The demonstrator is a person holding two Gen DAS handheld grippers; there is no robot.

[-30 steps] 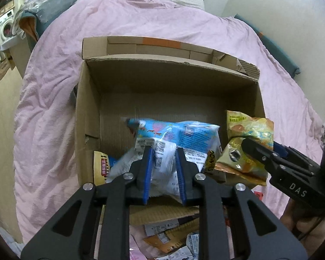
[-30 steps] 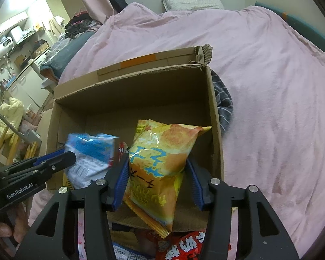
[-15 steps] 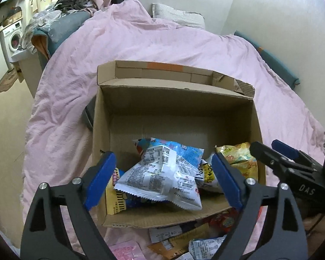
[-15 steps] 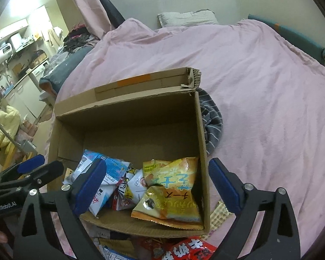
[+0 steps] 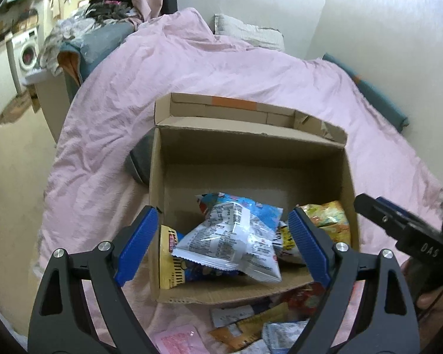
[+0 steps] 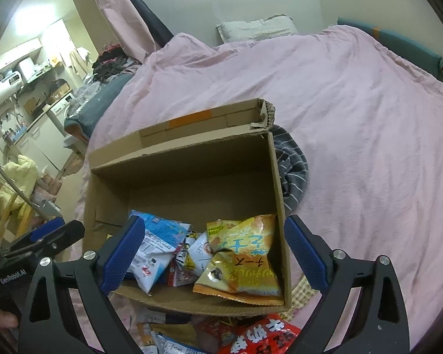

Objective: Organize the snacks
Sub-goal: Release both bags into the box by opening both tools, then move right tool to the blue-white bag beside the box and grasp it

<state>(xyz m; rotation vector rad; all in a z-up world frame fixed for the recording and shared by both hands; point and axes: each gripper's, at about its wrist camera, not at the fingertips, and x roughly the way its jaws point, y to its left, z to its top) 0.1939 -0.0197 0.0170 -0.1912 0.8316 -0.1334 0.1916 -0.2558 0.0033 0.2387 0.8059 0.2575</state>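
Note:
An open cardboard box (image 5: 350, 174) (image 6: 276, 177) lies on a pink bed. Inside it are a blue and white snack bag (image 5: 236, 236) (image 6: 156, 242), a yellow snack bag (image 6: 242, 259) (image 5: 329, 218) and other packets. My left gripper (image 5: 221, 244) is open and empty, held above the box's near edge. My right gripper (image 6: 212, 256) is open and empty, also above the near edge. Each gripper shows at the side of the other's view.
Several loose snack packets (image 5: 251, 327) lie on the bed in front of the box, among them a red bag (image 6: 260, 339). A striped grey cloth (image 6: 292, 171) lies right of the box. The pink duvet (image 6: 369, 118) spreads beyond it.
Both grippers let go of their bags: the blue and white bag and the yellow bag now lie in the box. Both grippers opened wide and drew back and up from the box.

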